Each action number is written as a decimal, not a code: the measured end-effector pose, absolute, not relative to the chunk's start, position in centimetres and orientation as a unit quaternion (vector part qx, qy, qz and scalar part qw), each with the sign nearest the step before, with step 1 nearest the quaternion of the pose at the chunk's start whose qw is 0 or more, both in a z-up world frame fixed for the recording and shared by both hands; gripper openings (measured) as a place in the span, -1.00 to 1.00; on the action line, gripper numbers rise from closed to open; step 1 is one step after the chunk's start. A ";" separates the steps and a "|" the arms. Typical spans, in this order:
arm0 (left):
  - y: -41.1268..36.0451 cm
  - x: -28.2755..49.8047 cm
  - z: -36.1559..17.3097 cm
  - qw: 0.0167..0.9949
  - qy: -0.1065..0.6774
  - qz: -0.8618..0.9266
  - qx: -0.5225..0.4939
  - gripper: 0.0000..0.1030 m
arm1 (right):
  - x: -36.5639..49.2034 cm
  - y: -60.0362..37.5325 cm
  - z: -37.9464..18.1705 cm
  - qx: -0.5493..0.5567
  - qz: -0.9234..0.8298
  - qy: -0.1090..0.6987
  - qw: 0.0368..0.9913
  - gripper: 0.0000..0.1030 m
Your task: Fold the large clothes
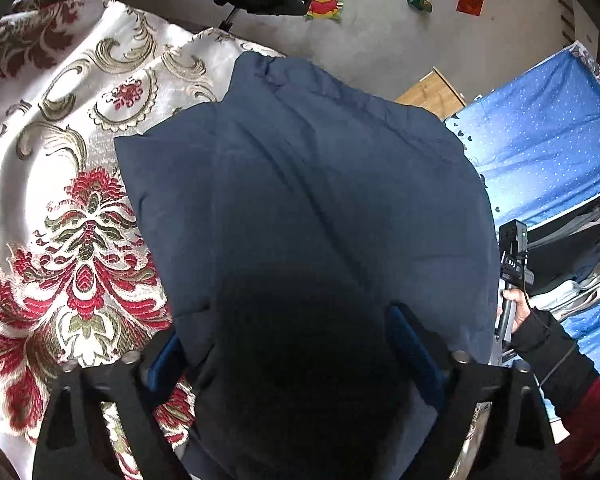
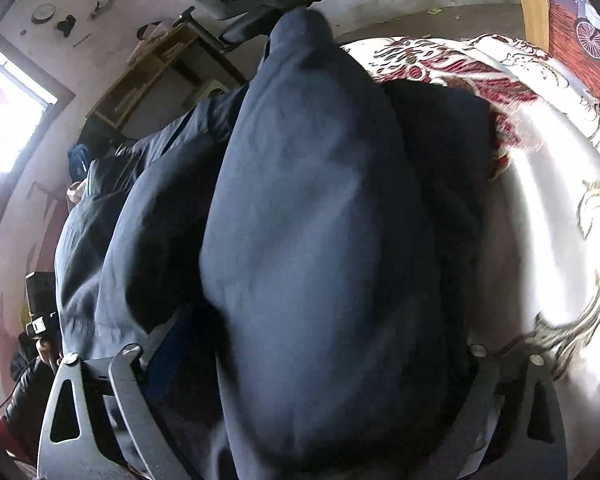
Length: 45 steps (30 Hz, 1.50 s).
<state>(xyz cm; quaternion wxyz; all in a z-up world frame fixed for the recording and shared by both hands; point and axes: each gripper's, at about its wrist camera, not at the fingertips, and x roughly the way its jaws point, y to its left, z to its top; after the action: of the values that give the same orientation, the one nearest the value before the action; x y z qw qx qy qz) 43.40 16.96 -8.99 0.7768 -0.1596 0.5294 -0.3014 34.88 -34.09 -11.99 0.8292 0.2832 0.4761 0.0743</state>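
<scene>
Left wrist: your left gripper [image 1: 288, 356] fingers sit apart, straddling the navy jacket [image 1: 300, 184], which runs straight ahead over the floral bedspread [image 1: 60, 184].
Right wrist: right gripper [image 2: 300, 364] likewise spread; jacket bulk fills the gap, long axis forward.

navy garment [image 1: 300, 184]; beside it, white cover [image 1: 60, 128] with red-gold floral scrolls; blue white-dotted sheet [image 1: 540, 136].
</scene>
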 end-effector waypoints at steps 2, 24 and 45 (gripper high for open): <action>16.6 42.7 -8.2 0.785 0.519 -0.302 -0.151 0.49 | 34.4 -33.4 -11.8 0.284 0.068 0.477 0.829 0.23; 16.8 40.6 5.6 0.915 0.303 -0.229 -0.137 -0.60 | 37.8 -28.0 8.3 0.173 0.120 0.280 0.937 -0.67; 17.5 44.8 -3.7 0.904 0.398 -0.100 -0.119 -0.20 | 44.7 -23.7 0.9 0.044 -0.009 0.375 0.926 -0.35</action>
<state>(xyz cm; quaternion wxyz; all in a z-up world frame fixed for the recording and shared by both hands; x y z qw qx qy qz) 44.77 17.53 -3.75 0.9039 -0.1193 0.3983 -0.1005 44.67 -23.69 0.88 0.9261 0.0440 0.3747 -0.0086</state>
